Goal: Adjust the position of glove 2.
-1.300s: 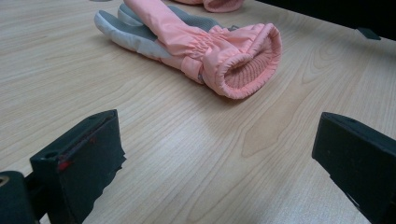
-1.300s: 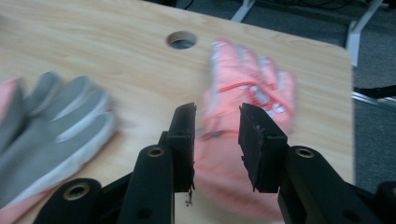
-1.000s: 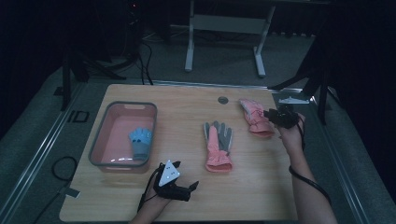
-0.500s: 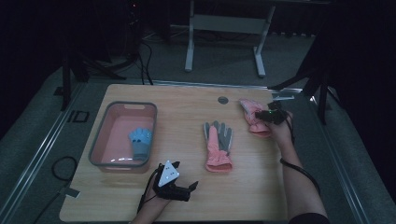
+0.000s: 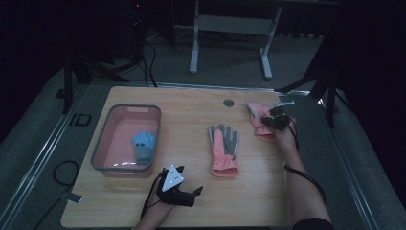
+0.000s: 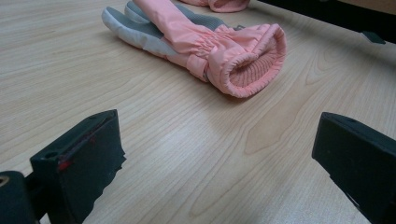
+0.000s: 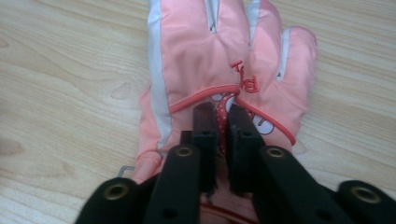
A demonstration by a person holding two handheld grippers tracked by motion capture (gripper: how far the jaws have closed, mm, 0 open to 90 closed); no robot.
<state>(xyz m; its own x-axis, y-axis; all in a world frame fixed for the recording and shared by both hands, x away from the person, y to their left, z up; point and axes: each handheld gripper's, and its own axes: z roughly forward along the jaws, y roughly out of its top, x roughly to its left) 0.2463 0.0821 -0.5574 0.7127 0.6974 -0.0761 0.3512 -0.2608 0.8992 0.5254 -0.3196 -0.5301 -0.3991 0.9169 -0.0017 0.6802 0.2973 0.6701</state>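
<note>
A pink glove (image 5: 257, 115) lies palm down at the table's far right. My right gripper (image 5: 274, 120) sits on its cuff end. In the right gripper view the jaws are shut on a fold of the pink glove (image 7: 210, 51) at its back, right gripper (image 7: 223, 116). A second pink glove with a grey palm (image 5: 223, 148) lies mid-table, its cuff toward me. My left gripper (image 5: 194, 191) rests near the front edge, open and holding nothing. The left gripper view shows that gripper (image 6: 224, 158) pointing at the cuff of the grey-palmed glove (image 6: 210, 42), a short way off.
A pink bin (image 5: 103, 148) stands at the left with a blue glove (image 5: 143, 146) inside. A small round grommet (image 5: 228, 102) sits in the tabletop near the far edge. Bare wood lies between the bin and the middle glove.
My right gripper has moved a little left, onto the far-right pink glove. The left gripper and the other gloves have stayed put.
</note>
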